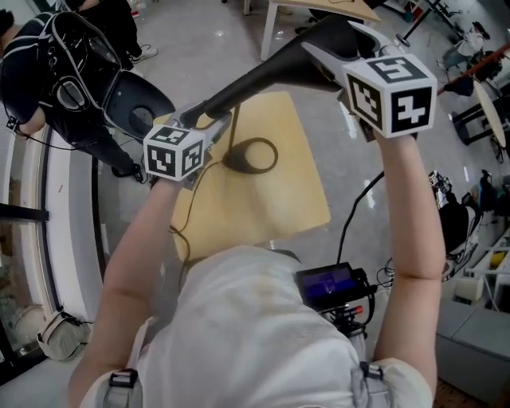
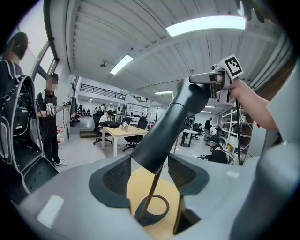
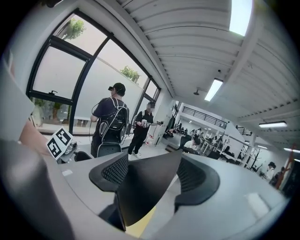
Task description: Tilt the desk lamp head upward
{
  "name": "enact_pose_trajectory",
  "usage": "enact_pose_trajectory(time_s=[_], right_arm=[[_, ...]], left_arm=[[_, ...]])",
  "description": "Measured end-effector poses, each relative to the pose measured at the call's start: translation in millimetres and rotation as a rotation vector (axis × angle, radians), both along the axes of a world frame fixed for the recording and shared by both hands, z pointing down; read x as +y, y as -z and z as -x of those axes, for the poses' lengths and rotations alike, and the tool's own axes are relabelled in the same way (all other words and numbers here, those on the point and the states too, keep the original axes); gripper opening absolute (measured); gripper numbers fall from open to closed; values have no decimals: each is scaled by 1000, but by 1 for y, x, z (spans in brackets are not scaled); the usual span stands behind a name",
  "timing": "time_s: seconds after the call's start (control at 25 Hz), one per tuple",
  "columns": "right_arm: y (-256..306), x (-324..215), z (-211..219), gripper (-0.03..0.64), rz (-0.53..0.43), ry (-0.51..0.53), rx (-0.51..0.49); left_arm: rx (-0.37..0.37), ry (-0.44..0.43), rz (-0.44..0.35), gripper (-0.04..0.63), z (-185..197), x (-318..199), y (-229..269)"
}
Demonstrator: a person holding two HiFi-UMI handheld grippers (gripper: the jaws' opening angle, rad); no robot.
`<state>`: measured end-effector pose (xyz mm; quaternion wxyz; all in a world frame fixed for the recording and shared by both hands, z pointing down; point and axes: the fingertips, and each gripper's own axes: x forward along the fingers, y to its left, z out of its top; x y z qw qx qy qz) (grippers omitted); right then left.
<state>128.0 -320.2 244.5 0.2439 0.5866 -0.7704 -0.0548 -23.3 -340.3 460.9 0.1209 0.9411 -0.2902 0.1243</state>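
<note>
A black desk lamp stands on a small yellow table (image 1: 295,191), its ring-shaped base (image 1: 251,155) joined by a thin rod (image 2: 152,197) to a thick black arm (image 1: 255,80). My left gripper (image 1: 209,118) is at the arm's lower end; in the left gripper view the arm (image 2: 164,131) fills the gap between the pads of the left gripper (image 2: 149,171), which is shut on it. The lamp head (image 1: 335,32) is up at the right, with my right gripper (image 1: 323,49) on it. In the right gripper view the dark head (image 3: 145,187) spans both pads of the right gripper (image 3: 152,176), gripped.
A person with a black backpack (image 1: 64,72) stands at the upper left beside a black chair (image 1: 135,100). A camera on a tripod (image 1: 331,287) and a cable (image 1: 351,219) are right of the table. Another wooden table (image 1: 319,8) stands beyond, and shelves (image 1: 486,263) line the right.
</note>
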Motion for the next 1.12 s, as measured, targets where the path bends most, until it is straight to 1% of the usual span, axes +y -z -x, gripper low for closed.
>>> enact_pose_trajectory(time_s=[0.56,0.76,0.88,1.0,1.04,1.12], right_arm=[[15,-1,24,334,-11,-9,140],[19,-2,31,334,-13,-1,180],[22,-6,35,336,-23,10,191],[31,-17,44,339,-49,38,200],[27,-15,42,339,-43,39,203],[11,-2,27,339,-9,24,205]], left_arm=[[-35,-25,5,230,-7,3,-12],[-36,-32,5,230,-13,3,-15],[-40,-23,6,232,-13,-1,-15],[-46,2,-11,235,-8,-15,-11],[-50,-8,-5,235,-13,-12,-17],[-66,-59,19,235,-29,6,-37]])
